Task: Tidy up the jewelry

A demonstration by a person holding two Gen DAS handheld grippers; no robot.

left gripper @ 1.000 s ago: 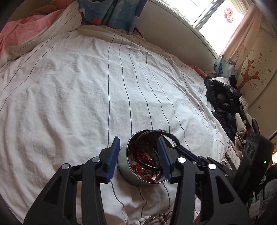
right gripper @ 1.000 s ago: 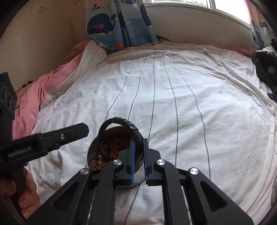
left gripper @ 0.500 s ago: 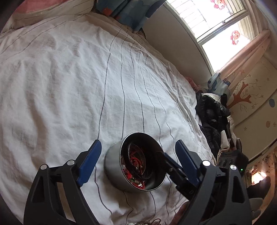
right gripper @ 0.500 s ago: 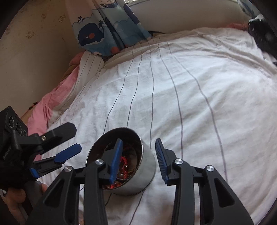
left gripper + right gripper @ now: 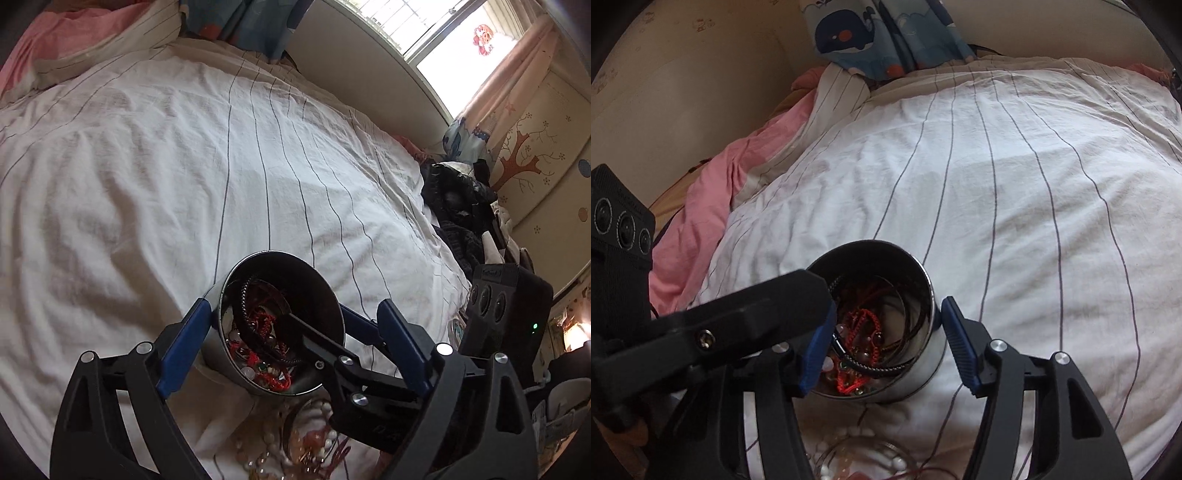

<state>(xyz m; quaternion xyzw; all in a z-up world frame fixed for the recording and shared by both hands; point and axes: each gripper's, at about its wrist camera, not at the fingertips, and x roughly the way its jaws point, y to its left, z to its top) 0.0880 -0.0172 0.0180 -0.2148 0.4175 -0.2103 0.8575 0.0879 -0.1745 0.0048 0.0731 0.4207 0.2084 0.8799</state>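
- One bed [image 5: 155,192], under a white striped sheet, fills both views; its near edge is cut off by the frame.
- One pink blanket [image 5: 713,199] lies bunched along the bed's far left side, partly tucked beneath the sheet.
- One dark clothes pile [image 5: 458,206] sits at the bed's right edge, its items too tangled to count.
- One left gripper [image 5: 295,332] is spread wide, its blue pads flanking the tin and gripping nothing; one pad is at the tin's wall, contact unclear.
- One right gripper [image 5: 882,339] is also wide open and empty, one finger over the tin's mouth, the other just outside its wall.
- One round metal tin [image 5: 923,365] rests on the sheet, tilted toward the cameras.
- A jewelry tangle [image 5: 266,332] of red cords, dark bangles and beads lies inside; pieces cannot be counted.
- More beads [image 5: 314,435] lie on the sheet just before the tin, blurred and cropped.
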